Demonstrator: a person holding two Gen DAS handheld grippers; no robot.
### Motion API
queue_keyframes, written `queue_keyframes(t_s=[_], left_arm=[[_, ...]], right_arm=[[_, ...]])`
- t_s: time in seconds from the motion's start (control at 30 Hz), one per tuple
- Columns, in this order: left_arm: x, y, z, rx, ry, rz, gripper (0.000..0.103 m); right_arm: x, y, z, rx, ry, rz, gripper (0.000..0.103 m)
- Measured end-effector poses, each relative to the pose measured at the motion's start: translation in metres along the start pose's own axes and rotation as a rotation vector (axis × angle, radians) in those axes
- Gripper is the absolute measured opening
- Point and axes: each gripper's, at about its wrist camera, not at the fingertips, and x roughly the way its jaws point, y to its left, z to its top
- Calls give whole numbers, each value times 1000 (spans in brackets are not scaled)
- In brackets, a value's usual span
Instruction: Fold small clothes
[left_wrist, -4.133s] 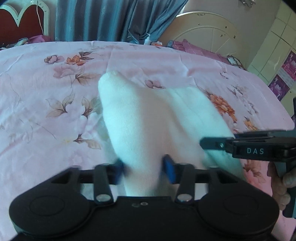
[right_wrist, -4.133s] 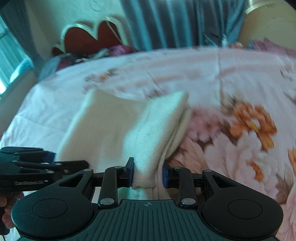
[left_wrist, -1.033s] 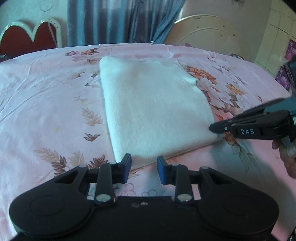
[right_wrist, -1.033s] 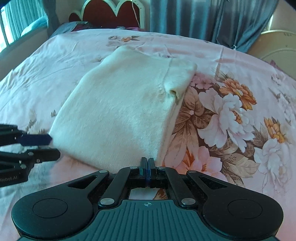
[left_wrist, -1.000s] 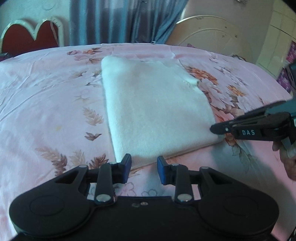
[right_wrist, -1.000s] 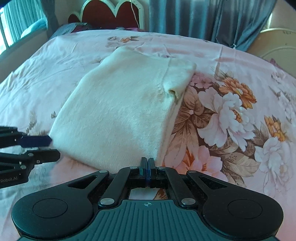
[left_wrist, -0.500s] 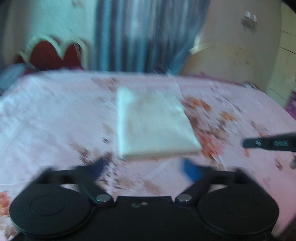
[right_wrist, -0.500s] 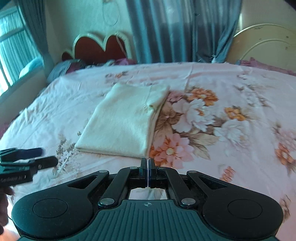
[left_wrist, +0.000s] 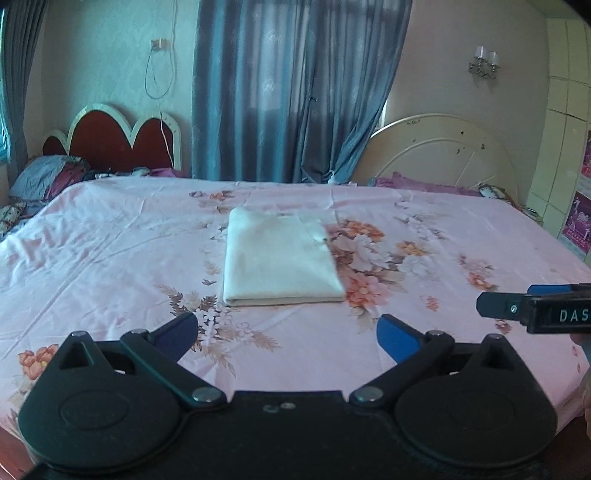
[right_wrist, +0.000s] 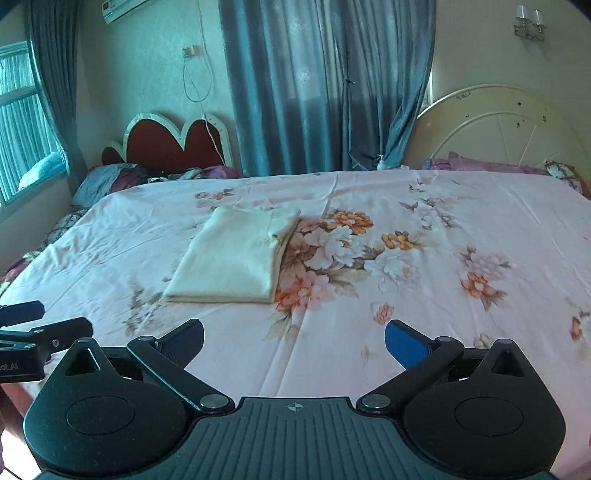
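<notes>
A cream garment (left_wrist: 279, 258) lies folded into a flat rectangle in the middle of the pink floral bed (left_wrist: 110, 251). It also shows in the right wrist view (right_wrist: 236, 254), left of centre. My left gripper (left_wrist: 286, 338) is wide open and empty, held back above the bed's near edge, well short of the garment. My right gripper (right_wrist: 293, 341) is also wide open and empty, pulled back the same way. The right gripper shows at the right edge of the left wrist view (left_wrist: 535, 310); the left gripper shows at the left edge of the right wrist view (right_wrist: 33, 325).
A red scalloped headboard (left_wrist: 110, 140) and pillows (left_wrist: 44, 181) stand at the far left. Blue curtains (left_wrist: 291, 92) hang behind the bed. A round cream headboard (left_wrist: 443, 155) leans at the far right. The flowered bedsheet (right_wrist: 424, 258) spreads around the garment.
Both grippers have pulled back and up from the folded garment, which now looks smaller and farther. The left jaws have spread wider and the right jaws have gone from shut to wide open.
</notes>
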Motion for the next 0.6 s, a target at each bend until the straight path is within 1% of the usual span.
queue_keyframes(t_s=[0.1, 0.13, 0.27, 0.33, 0.47, 0.6], left_arm=[[-16, -3, -4, 6, -21, -6, 102], [-19, -3, -5, 1, -15, -1, 102], [-33, -5, -11, -21, -29, -6, 102], [-41, -7, -12, -19, -45, -1, 102], [-52, -7, -14, -35, -51, -9, 102], [-58, -12, -14, -5, -68, -7, 102]], right_arm=[[-22, 7, -4, -22, -37, -26, 103], [-28, 9, -4, -29, -46, -33, 103], [-48, 13, -8, -39, -65, -34, 103], [-56, 14, -10, -38, -66, -33, 103], [-70, 19, -17, -37, -79, -35, 103], [-74, 21, -21, -45, -79, -29, 103]])
